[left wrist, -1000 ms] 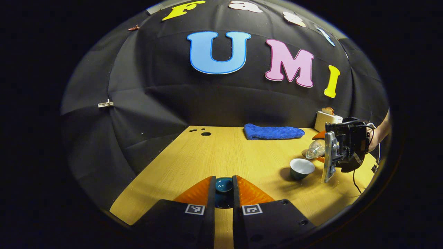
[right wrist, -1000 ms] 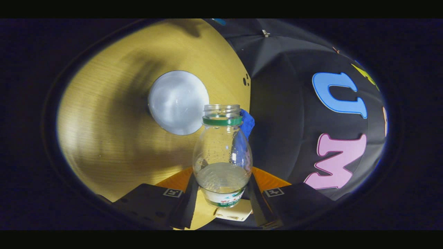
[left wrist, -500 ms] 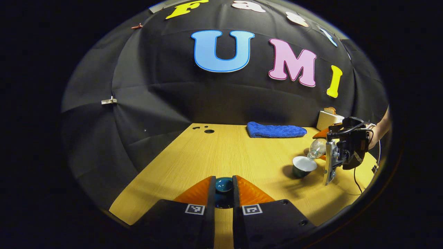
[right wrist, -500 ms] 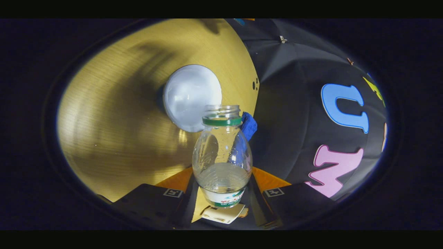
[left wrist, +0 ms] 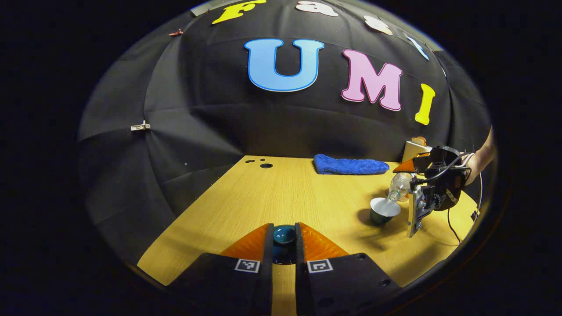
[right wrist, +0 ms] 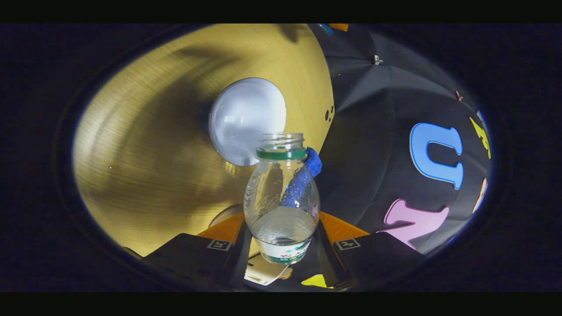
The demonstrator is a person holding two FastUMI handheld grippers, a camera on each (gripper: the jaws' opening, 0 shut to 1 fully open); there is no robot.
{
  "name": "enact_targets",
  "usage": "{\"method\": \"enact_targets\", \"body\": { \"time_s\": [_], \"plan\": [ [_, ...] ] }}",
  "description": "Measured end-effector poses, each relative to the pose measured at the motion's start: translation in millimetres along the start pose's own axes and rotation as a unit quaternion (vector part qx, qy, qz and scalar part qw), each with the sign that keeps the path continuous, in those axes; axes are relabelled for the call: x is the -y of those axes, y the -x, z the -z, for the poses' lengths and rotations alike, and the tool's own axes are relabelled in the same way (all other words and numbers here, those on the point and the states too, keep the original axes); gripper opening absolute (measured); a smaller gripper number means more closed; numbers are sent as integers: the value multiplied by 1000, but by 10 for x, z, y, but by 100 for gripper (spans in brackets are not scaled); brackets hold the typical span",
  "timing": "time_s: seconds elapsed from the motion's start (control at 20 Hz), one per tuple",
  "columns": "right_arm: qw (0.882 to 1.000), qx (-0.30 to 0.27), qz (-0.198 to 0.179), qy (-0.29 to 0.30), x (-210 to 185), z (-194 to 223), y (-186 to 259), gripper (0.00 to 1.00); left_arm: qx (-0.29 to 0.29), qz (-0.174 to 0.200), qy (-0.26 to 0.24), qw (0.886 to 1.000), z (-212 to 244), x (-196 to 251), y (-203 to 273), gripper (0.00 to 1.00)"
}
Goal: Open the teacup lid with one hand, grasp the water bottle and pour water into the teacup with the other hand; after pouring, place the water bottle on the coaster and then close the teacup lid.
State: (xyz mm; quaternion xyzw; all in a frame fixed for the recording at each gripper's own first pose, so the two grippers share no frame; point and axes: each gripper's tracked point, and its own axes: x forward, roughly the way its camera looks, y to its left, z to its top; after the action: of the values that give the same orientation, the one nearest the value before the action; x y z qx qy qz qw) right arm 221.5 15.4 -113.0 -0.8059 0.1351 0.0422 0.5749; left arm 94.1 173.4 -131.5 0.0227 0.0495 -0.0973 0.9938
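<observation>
My left gripper (left wrist: 284,231) is shut on the dark teal teacup lid (left wrist: 284,235) and holds it just above the near table edge. In the left gripper view, the open teacup (left wrist: 383,210), white inside, stands at the right. The clear water bottle (left wrist: 398,187) tilts above it, mouth down at the rim. In the right gripper view, my right gripper (right wrist: 281,232) is shut on the water bottle (right wrist: 281,197), which holds some water. Its uncapped mouth overlaps the teacup (right wrist: 246,118) beyond. A round tan coaster (right wrist: 221,216) peeks out by the left finger.
A folded blue towel (left wrist: 349,166) lies at the back of the wooden table (left wrist: 281,197). A white box-like appliance (left wrist: 414,149) stands at the back right. Small holes (left wrist: 265,165) mark the table's far left. A person's hand (left wrist: 480,161) holds the right gripper.
The right gripper has tipped the bottle further and brought its mouth over the teacup's rim. The left gripper still holds the lid in the same place.
</observation>
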Motion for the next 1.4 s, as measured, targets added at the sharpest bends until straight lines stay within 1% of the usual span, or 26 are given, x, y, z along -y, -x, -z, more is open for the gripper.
{"method": "enact_targets", "body": {
  "time_s": [0.1, 0.3, 0.35, 0.4, 0.45, 0.5, 0.7, 0.75, 0.8, 0.85, 0.9, 0.95, 1.1, 1.4],
  "plan": [
    [1000, 4, 2, 9, 14, -26, 35, 70, 4, -3, -1, 1000, -4, -4, 21, 25],
    [1000, 4, -6, 18, 19, -16, 18, 70, 2, -1, 3, 1000, 17, 20, 65, 25],
    [1000, 2, -8, 17, 14, -11, 13, 70, 1, -2, 4, 1000, 20, 17, 74, 21],
    [1000, 2, -9, 19, 12, -5, 12, 70, 0, -1, 5, 1000, 38, 17, 89, 25],
    [1000, 0, -9, 22, 13, -8, 12, 70, -1, -2, 6, 1000, 44, 15, 103, 21],
    [1000, 1, -10, 25, 16, -9, 13, 70, -3, -2, 7, 1000, 65, 16, 102, 25],
    [999, -1, -11, 35, 29, 25, -19, 70, -5, -5, 10, 1000, 89, -2, 133, 25],
    [999, 1, -8, 37, 43, 6, -8, 70, -6, -5, 11, 1000, 89, -2, 137, 21],
    [999, 3, -6, 37, 58, -7, -4, 70, -6, -6, 11, 1000, 92, -7, 135, 25],
    [999, 2, -5, 42, 70, 9, -1, 70, -6, -6, 11, 1000, 92, -9, 130, 25],
    [999, 2, -2, 50, 97, 19, -5, 70, -7, -6, 10, 1000, 95, -13, 145, 22],
    [998, 1, -1, 57, 137, 37, -8, 70, -7, -7, 10, 1000, 93, -14, 145, 25],
    [998, -9, 4, 69, 177, 64, -1, 70, -5, -7, 7, 1000, 72, -9, 147, 25],
    [996, -17, -8, 90, 188, 95, -12, 70, -9, -9, 6, 1000, 90, -22, 166, 25]
  ]
}}
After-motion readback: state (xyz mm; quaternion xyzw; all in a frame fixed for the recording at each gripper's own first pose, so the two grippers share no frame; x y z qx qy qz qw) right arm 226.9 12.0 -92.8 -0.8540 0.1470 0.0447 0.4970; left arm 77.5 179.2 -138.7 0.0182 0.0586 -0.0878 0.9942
